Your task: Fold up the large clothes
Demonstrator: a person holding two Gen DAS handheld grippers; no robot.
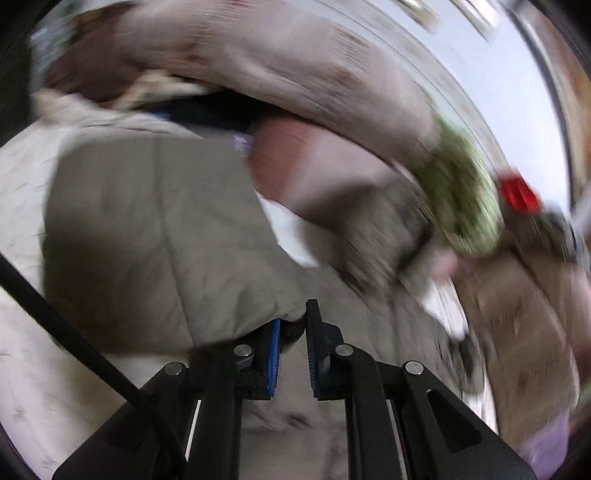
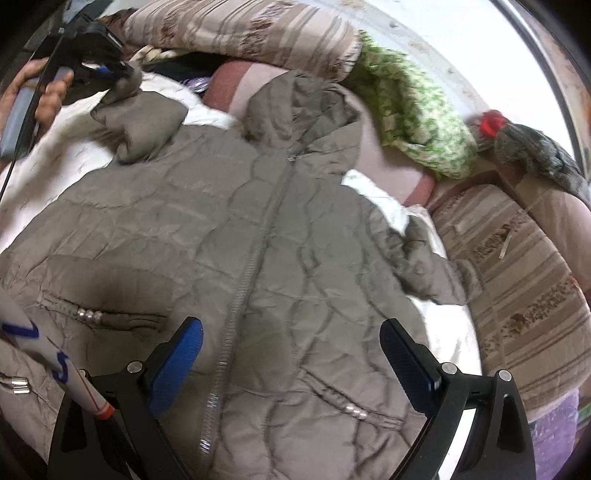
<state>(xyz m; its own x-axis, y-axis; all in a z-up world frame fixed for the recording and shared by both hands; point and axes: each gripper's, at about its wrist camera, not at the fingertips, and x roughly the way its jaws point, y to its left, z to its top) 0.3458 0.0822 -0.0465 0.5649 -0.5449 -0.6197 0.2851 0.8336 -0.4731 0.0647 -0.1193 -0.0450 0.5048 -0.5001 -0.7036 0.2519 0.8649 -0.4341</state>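
Note:
A grey-brown quilted hooded jacket (image 2: 258,258) lies front up on a white bed sheet (image 2: 74,155), zip shut, hood toward the far side. My left gripper (image 1: 293,328) is shut on the end of the jacket's left sleeve (image 1: 147,240) and holds it lifted; it also shows at the top left of the right wrist view (image 2: 122,74), pinching the sleeve cuff. My right gripper (image 2: 291,332) is open and empty, hovering over the jacket's lower front near the zip. The other sleeve (image 2: 432,266) lies crumpled at the right.
Striped beige quilts (image 2: 240,33) are piled at the far side and right (image 2: 524,280). A green patterned cloth (image 2: 417,114), a pink pillow (image 2: 236,85) and a grey furry item with a red piece (image 2: 491,123) lie behind the jacket.

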